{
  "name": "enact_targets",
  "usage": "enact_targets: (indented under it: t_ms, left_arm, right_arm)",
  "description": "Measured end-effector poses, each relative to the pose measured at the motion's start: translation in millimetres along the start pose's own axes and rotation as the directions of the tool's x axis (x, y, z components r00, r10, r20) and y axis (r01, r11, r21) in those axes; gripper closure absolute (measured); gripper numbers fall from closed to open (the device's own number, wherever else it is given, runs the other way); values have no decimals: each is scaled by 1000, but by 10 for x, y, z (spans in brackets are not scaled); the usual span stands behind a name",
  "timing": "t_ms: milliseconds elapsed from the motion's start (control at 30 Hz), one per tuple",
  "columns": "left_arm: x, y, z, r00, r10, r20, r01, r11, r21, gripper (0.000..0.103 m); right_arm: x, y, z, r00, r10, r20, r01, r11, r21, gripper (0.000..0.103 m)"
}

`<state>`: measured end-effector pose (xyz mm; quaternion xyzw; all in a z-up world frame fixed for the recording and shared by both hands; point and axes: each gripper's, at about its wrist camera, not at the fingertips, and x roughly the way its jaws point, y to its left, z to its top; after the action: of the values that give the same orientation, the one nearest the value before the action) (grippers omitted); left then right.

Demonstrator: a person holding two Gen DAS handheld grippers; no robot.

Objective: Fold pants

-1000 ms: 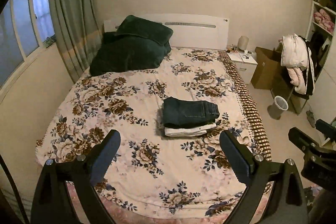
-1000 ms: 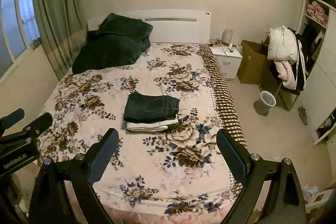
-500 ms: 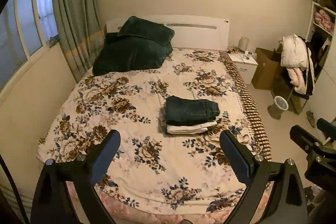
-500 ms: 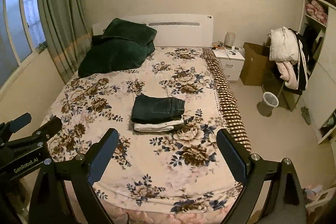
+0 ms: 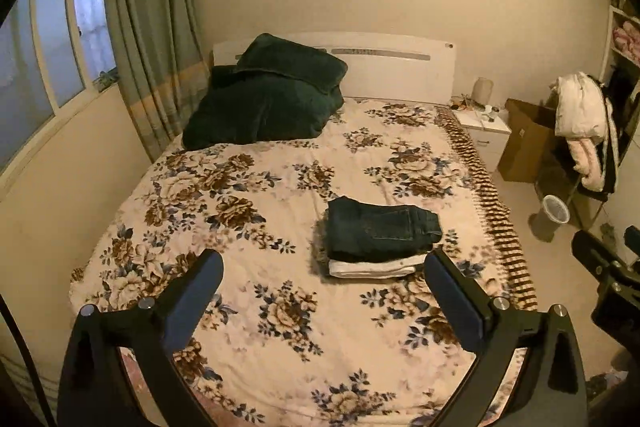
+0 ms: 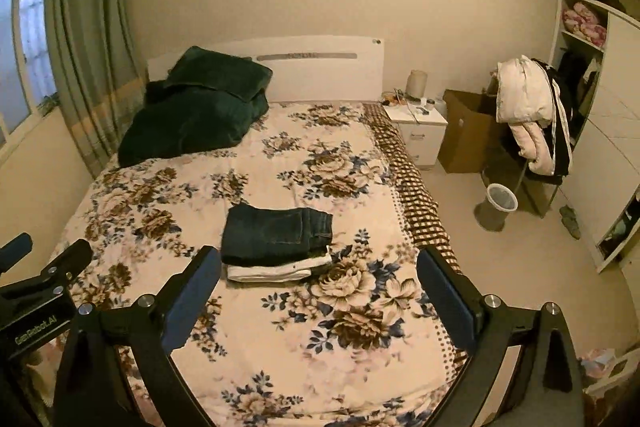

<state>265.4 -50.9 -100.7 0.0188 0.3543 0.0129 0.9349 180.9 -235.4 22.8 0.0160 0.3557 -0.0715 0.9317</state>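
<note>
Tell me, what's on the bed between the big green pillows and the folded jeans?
Nothing but flowery bedspread. In the right wrist view, that stretch between the green pillows and the folded jeans is bare.

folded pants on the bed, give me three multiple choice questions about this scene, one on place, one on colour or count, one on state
1. Where does the dark folded pair of jeans lie?
A. on top of a white folded garment
B. on the nightstand
C. on the floor by the bin

2. What colour are the pillows at the head of the bed?
A. red
B. dark green
C. white

3. How do the left gripper and right gripper stand?
A. both shut on the jeans
B. one shut on the garment, one open
C. both open and holding nothing

Answers: 1 A, the white garment's edge shows just beneath the jeans in both views. 2 B, the two pillows by the headboard are deep green. 3 C, each gripper's fingers are spread wide with only the bedspread seen between them.
</note>
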Motion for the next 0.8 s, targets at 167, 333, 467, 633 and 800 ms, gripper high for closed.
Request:
enact_targets:
  t_ms: [167,333,467,633,800]
  left_arm:
    - [316,-29,-64,1000,-2,-27,2,1000,1,0]
    - [527,-40,-107,998,4,-57,-3,1000,8,0]
    - [601,-51,-120,998,7,-70,-5,1000,16,0]
    - [621,-65,-114,997,8,-73,-6,1000,24,0]
    - [570,-78,-111,998,1,-63,0,1000,27,0]
  right_arm:
    - [495,-16,-53,999,-27,-38,27,1000,7,3]
    - [864,-30,-177,996,-40,-83,41,999,8,3]
    - [1012,-19,-271,993,-50,-104,51,999,5,3]
    - [1067,31,-343,994,-44,-103,44,999,1,3]
    - [1032,79,-386,995,-35,-97,35,999,-2,3]
